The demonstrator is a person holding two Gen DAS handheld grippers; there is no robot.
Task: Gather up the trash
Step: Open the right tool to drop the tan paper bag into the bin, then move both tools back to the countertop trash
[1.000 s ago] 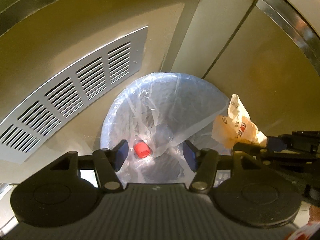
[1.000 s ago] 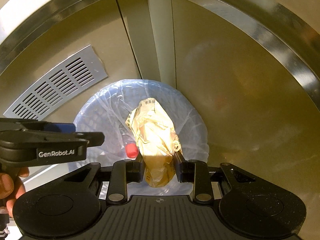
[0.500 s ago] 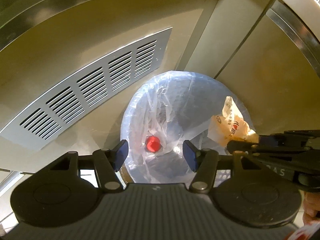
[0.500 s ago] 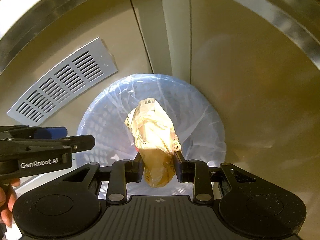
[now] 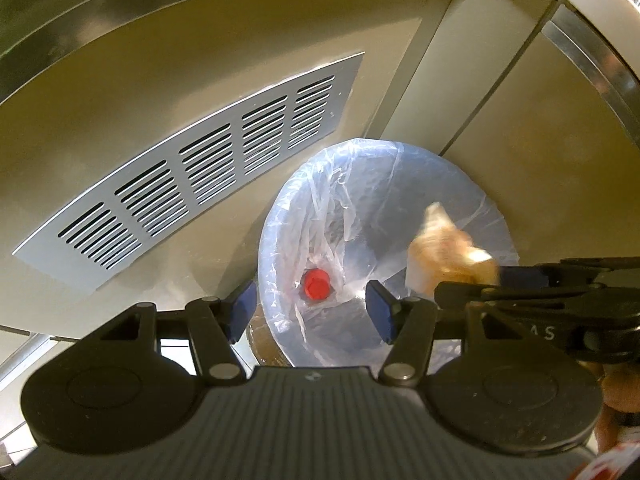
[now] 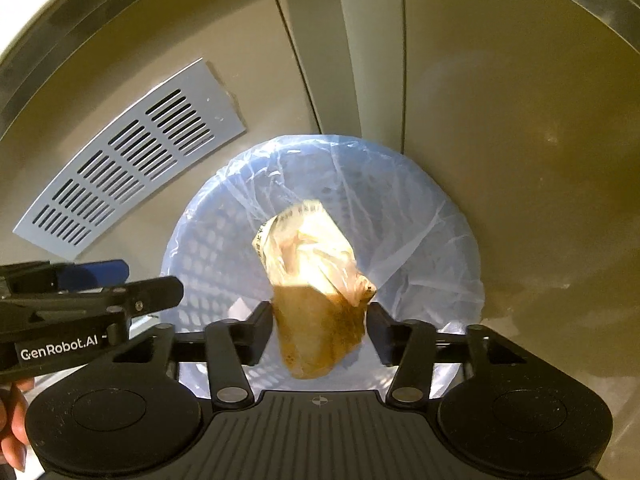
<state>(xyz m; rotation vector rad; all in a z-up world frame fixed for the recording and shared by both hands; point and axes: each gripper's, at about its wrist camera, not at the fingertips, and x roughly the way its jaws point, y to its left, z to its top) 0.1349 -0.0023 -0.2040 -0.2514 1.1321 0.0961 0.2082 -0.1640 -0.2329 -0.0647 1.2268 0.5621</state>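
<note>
Right claw [image 6: 320, 330] lets the wrapper [image 6: 316, 280] go over the bin [image 6: 440, 240].
Its jaws, closed on the wrapper a second ago, are opening; left claw [image 5: 308, 312] hangs open, empty, above the same bin.

We see the lined bin [image 6: 420, 216] at frame centre in the right wrist view, vent grille [image 6: 120, 168] upper left of it, crumpled wrapper [image 6: 316, 280] over the bin's mouth. In the left wrist view a bottle cap [image 5: 317, 284] lies inside the bin, wrapper right of it.
</note>
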